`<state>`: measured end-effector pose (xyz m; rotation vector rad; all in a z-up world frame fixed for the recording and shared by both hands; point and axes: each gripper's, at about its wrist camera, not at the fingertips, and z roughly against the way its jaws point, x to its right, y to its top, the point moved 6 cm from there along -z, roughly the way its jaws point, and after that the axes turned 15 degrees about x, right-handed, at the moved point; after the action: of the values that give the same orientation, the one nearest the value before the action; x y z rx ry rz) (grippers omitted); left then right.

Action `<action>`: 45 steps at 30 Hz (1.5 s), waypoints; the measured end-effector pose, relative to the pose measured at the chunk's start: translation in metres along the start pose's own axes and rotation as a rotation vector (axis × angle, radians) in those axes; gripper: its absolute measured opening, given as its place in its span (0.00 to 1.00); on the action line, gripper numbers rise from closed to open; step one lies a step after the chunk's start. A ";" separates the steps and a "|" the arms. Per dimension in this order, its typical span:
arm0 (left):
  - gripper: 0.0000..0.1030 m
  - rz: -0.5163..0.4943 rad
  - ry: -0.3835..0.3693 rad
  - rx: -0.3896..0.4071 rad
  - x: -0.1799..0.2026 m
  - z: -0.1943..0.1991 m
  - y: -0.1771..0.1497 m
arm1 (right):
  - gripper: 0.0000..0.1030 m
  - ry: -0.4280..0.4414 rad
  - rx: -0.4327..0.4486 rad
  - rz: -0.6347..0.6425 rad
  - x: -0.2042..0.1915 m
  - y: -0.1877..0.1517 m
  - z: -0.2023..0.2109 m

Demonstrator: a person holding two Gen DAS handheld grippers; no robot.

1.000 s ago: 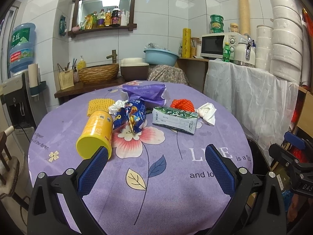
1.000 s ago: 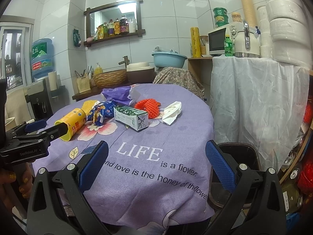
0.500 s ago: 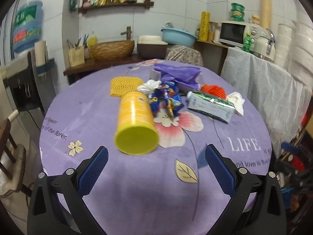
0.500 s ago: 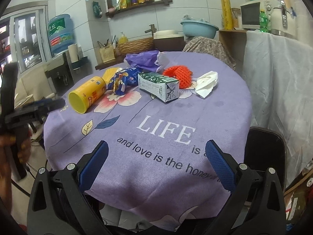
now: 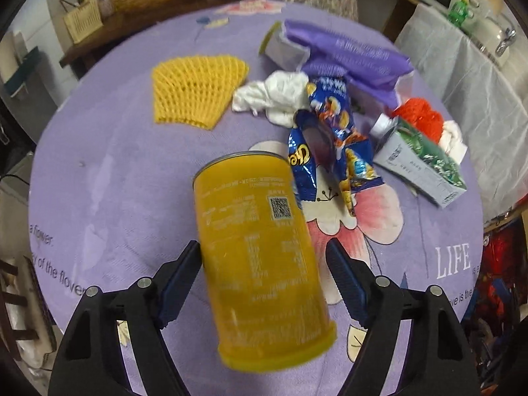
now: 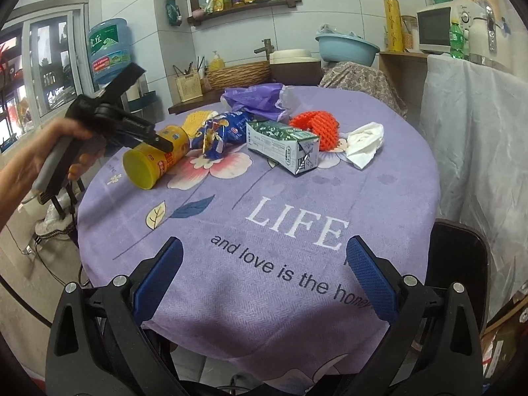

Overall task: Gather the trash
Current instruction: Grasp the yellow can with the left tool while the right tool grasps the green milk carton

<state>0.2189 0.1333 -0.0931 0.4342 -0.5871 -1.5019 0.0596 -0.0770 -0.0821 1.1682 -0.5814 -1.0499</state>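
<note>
As the left tongs [image 5: 264, 260] have just been closing round the can [image 5: 260, 257] near the counter's [image 5: 115, 178] edge, not yet pinching, pickup looks imminent; right tongs [image 6: 262, 264] spread.

Yellow canister [image 5: 260, 257] on its side between closing left gripper [image 5: 264, 277] jaws

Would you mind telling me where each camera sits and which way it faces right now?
Left wrist: on the left gripper, looking steeply down at the yellow can lying between its closing fingers; left pad near or touching, right pad apart.
Right wrist: on the right gripper, facing across the table; its open fingers and the left hand show.
Shared: can, blue snack bag, carton.
</note>
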 end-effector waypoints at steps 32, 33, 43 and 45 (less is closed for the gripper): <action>0.64 0.013 -0.057 -0.098 -0.009 -0.026 -0.005 | 0.69 0.117 -0.380 0.729 -0.028 0.063 -0.217; 0.64 0.012 -0.058 -0.097 -0.009 -0.025 -0.005 | 0.69 0.117 -0.393 0.753 -0.029 0.060 -0.220; 0.64 0.010 -0.061 -0.085 -0.008 -0.024 -0.004 | 0.56 0.119 -0.407 0.782 -0.028 0.051 -0.228; 0.64 0.010 -0.065 -0.079 -0.008 -0.024 -0.004 | 0.56 0.118 -0.383 0.754 -0.027 0.053 -0.224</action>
<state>0.2298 0.1389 -0.1152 0.3222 -0.5782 -1.5290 0.2524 0.0502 -0.1027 0.5808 -0.6216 -0.4092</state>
